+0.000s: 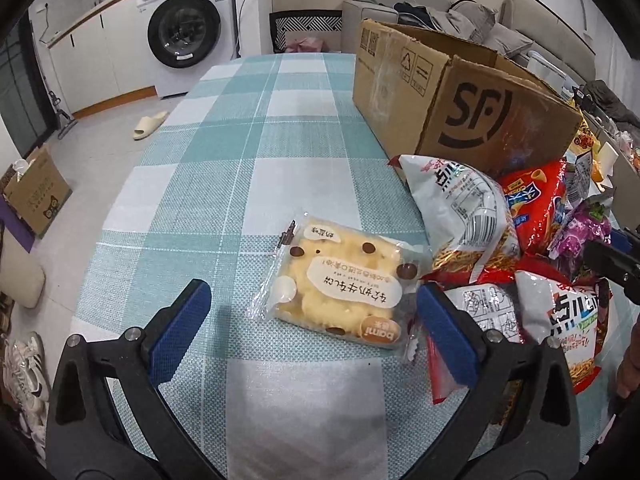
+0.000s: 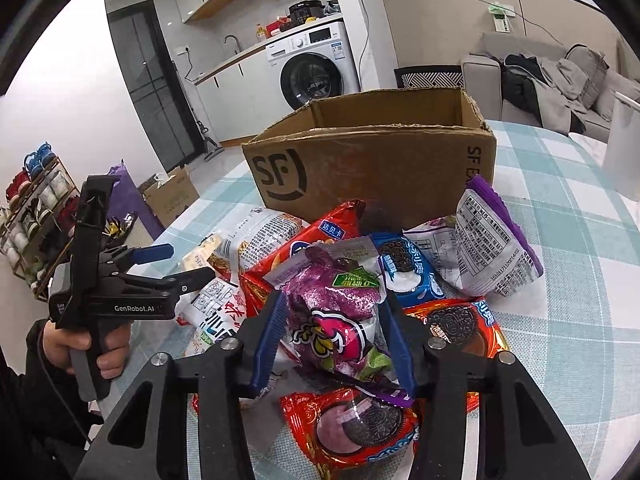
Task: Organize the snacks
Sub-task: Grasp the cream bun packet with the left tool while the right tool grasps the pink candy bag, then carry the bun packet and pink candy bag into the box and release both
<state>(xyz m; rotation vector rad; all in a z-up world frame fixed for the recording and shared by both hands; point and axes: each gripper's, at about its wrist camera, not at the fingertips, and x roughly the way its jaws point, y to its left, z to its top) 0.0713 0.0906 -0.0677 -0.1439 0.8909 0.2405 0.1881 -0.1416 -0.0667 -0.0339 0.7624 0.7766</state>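
On the cardboard box [image 2: 372,172], "SF" is printed.

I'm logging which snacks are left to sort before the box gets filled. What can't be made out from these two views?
- Cardboard box floor: hidden by its front wall in the right wrist view, and the left wrist view shows only its outside.
- Snacks low in the pile: covered by the purple packet between the right gripper pads.
- Noodle bag: cut off by the left gripper arm.
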